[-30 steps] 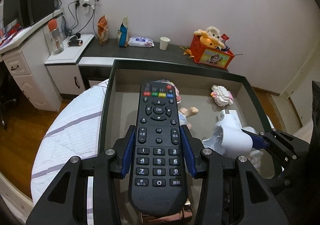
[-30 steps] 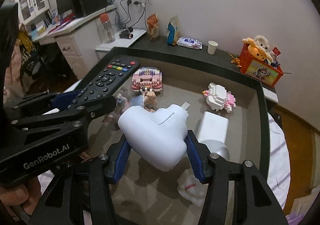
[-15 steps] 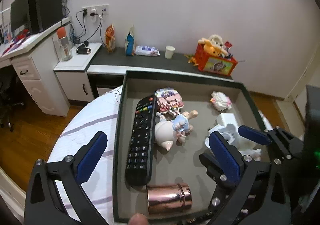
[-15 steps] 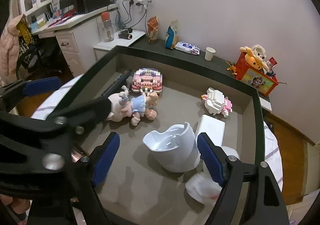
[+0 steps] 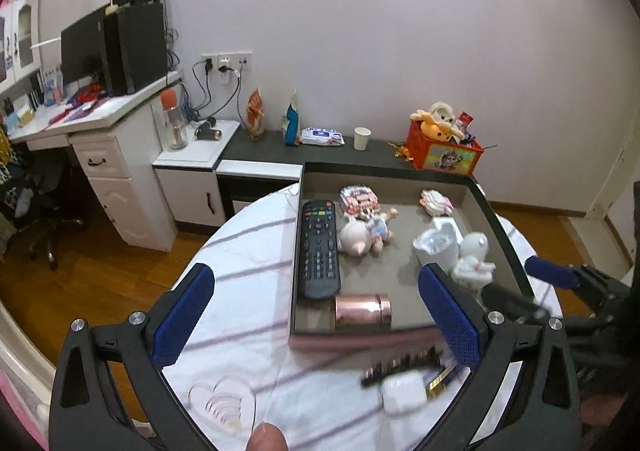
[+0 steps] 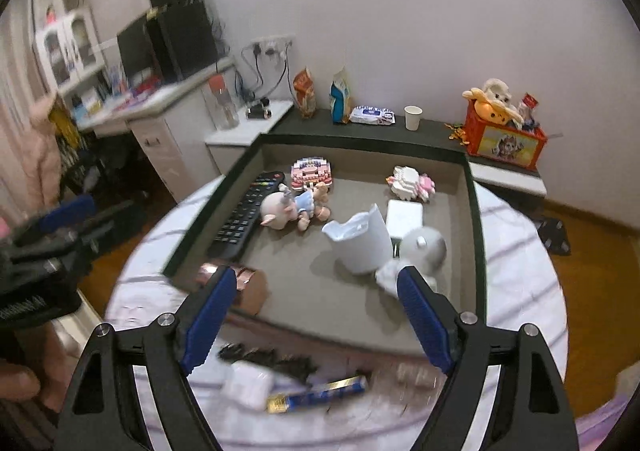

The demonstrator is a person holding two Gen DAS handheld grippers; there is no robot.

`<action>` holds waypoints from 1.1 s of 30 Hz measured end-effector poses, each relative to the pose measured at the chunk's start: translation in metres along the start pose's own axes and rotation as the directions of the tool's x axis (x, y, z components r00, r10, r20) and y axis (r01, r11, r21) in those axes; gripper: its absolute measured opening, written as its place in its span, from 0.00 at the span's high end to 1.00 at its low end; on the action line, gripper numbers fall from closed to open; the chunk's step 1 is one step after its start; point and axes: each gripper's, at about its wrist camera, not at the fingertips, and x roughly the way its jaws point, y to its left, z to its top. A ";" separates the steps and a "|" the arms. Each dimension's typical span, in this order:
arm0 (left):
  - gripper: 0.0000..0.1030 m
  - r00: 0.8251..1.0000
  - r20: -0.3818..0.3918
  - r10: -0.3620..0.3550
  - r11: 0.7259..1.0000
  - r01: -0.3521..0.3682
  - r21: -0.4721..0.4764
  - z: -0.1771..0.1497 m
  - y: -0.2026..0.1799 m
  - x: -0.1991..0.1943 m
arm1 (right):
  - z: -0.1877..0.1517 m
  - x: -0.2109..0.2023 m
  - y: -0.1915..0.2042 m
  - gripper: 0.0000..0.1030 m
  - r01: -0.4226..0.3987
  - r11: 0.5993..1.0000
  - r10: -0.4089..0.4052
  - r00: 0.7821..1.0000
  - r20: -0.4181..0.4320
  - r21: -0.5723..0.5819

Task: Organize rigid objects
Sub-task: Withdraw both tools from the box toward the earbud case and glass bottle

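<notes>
Both grippers hang above the near edge of the round table, jaws spread wide and gripping nothing: the left gripper [image 5: 320,315] and the right gripper [image 6: 316,319]; each is clear of the tray [image 5: 496,219].

Already inside the tray, by my count, are 8 items: the black remote control [image 5: 319,249] along the left wall; the copper-coloured tin [image 5: 363,311] lying on its side at the near wall; the pig doll [image 5: 362,235]; 2 brick-built models at the far end; the white cup-like holder [image 6: 360,245]; a white flat box [image 6: 405,215] behind it; a white figurine [image 6: 420,251] touching the holder.

Still outside, on the tablecloth just before the tray, lie a small white case [image 5: 402,393], a black comb-like piece [image 6: 272,361] and a blue-and-gold tube [image 6: 320,395]; blur hides detail. I judge the sorting mostly done, with these 3 left.
</notes>
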 end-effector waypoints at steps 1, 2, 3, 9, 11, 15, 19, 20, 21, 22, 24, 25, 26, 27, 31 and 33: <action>0.00 1.000 0.001 -0.002 1.000 0.002 0.003 -0.005 0.000 -0.006 | -0.004 -0.007 -0.001 0.18 -0.004 1.000 0.004 1.000 0.009 0.020; 0.00 1.000 -0.001 -0.004 1.000 0.004 0.004 -0.009 -0.001 -0.011 | -0.007 -0.013 -0.003 0.18 -0.009 0.999 0.008 1.000 0.015 0.035; 0.00 1.000 -0.004 -0.006 1.000 0.006 0.005 -0.013 -0.003 -0.015 | -0.013 -0.021 -0.005 0.18 -0.011 0.999 0.010 1.000 0.023 0.052; 0.00 1.000 -0.023 -0.004 1.000 0.005 0.024 -0.041 -0.011 -0.036 | -0.043 -0.055 -0.004 0.18 -0.021 0.995 0.015 0.998 0.057 0.099; 0.00 1.000 -0.026 -0.002 1.000 0.003 0.023 -0.050 -0.015 -0.044 | -0.051 -0.063 -0.004 0.18 -0.024 0.994 0.017 0.997 0.070 0.105; 0.00 1.000 -0.029 0.000 1.000 0.001 0.027 -0.066 -0.017 -0.058 | -0.064 -0.078 -0.001 0.18 -0.002 0.993 -0.008 0.996 0.086 0.115; 0.00 0.999 -0.037 0.000 1.000 0.001 0.026 -0.081 -0.017 -0.070 | -0.074 -0.089 0.005 0.18 0.009 0.995 -0.019 0.995 0.100 0.099; 0.00 0.999 -0.040 0.002 1.000 -0.001 0.024 -0.085 -0.016 -0.072 | -0.076 -0.091 0.007 0.18 0.011 0.995 -0.021 0.995 0.100 0.096; 0.00 0.999 -0.043 0.001 1.000 0.000 0.022 -0.088 -0.016 -0.074 | -0.080 -0.093 0.008 0.18 0.014 0.996 -0.023 0.995 0.099 0.091; 0.00 0.999 -0.049 -0.003 1.000 0.004 0.019 -0.092 -0.016 -0.076 | -0.083 -0.095 0.011 0.18 0.023 0.996 -0.031 0.995 0.097 0.084; 0.00 0.998 -0.058 -0.005 1.000 0.006 0.022 -0.097 -0.017 -0.078 | -0.086 -0.097 0.014 0.18 0.036 0.996 -0.043 0.995 0.093 0.075; 0.00 0.998 -0.060 -0.002 1.000 0.003 0.025 -0.100 -0.018 -0.079 | -0.087 -0.098 0.016 0.18 0.039 0.997 -0.046 0.995 0.094 0.072; 0.00 0.998 -0.061 -0.001 1.000 0.002 0.027 -0.102 -0.019 -0.080 | -0.089 -0.099 0.018 0.18 0.035 0.997 -0.042 0.995 0.094 0.068; 0.00 0.998 -0.062 -0.003 1.000 0.005 0.028 -0.104 -0.019 -0.081 | -0.091 -0.100 0.019 0.18 0.033 0.997 -0.039 0.995 0.093 0.069; 0.00 0.998 -0.062 -0.002 1.000 0.004 0.028 -0.109 -0.021 -0.085 | -0.097 -0.103 0.024 0.18 0.045 0.997 -0.051 0.995 0.091 0.064; 0.00 0.998 -0.062 -0.005 1.000 0.007 0.024 -0.111 -0.020 -0.087 | -0.100 -0.104 0.025 0.18 0.049 0.997 -0.054 0.995 0.085 0.064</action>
